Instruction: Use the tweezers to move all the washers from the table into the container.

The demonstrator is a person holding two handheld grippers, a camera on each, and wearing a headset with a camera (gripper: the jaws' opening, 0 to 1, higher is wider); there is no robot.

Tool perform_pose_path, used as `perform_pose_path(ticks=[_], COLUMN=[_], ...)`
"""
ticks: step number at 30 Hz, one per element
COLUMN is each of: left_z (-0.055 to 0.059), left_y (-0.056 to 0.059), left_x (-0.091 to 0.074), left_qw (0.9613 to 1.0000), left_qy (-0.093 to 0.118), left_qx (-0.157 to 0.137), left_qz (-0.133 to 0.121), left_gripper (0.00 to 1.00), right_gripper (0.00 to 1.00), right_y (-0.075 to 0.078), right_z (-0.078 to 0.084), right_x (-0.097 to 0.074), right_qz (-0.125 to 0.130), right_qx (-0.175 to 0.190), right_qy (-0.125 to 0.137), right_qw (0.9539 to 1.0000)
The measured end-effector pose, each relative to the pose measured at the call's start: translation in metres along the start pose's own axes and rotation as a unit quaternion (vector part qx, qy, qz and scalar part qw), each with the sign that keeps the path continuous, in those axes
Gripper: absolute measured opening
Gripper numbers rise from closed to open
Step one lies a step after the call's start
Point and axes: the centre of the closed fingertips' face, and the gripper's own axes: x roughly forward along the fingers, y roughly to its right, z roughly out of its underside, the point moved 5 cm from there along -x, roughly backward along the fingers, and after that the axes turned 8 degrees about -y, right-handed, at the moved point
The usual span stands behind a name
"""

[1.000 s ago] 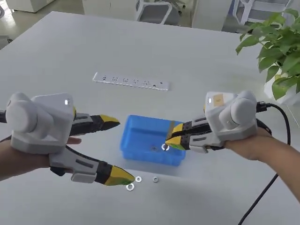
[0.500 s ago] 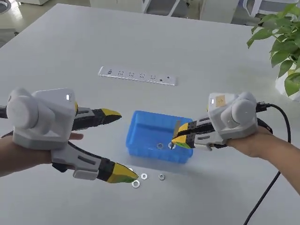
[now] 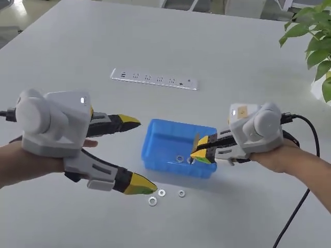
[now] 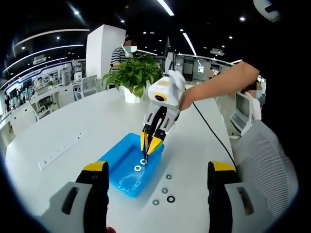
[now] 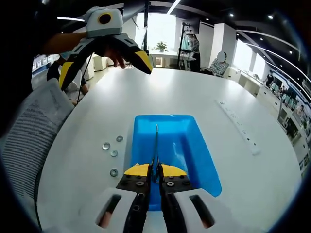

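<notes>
My right gripper (image 5: pixel 155 170) is clamped on the tweezers (image 5: pixel 156 145), tips over the blue container (image 5: pixel 194 158), where two washers (image 3: pixel 179 158) lie. My left gripper (image 3: pixel 145 155) gapes wide, with loose washers (image 3: pixel 162 192) on the table (image 3: pixel 77 51) beside its lower jaw.

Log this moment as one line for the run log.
right gripper: shut on tweezers, tips inside blue container | left gripper: open, empty | container: washers inside | table: four loose washers
</notes>
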Motion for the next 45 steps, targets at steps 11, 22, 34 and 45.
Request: perform_pose_path(ticks=[11,22,34,45], left_z=[-0.016,-0.029,-0.029,-0.033], left_y=[-0.012,-0.02,-0.027,-0.034], left_x=[0.024,0.054,0.079,0.09], left_qw=[0.9992,0.9956,0.9911,0.9873], left_qy=[-0.01,-0.017,-0.034,-0.042], left_qx=[0.036,0.073,0.107,0.137], left_qz=[0.015,0.057,0.072,0.069], left_gripper=[0.79,0.5,0.27,0.17], right_gripper=[0.07,0.07,0.08,0.08], right_y=[0.002,0.005,0.006,0.005], right_z=[0.002,0.003,0.005,0.006], right_x=[0.003,0.004,0.005,0.005], right_qz=[-0.003,-0.003,0.0,-0.001], right_qx=[0.005,0.004,0.006,0.0], right_qy=[0.005,0.007,0.011,0.009], right_qw=[1.0,1.0,0.9999,1.0])
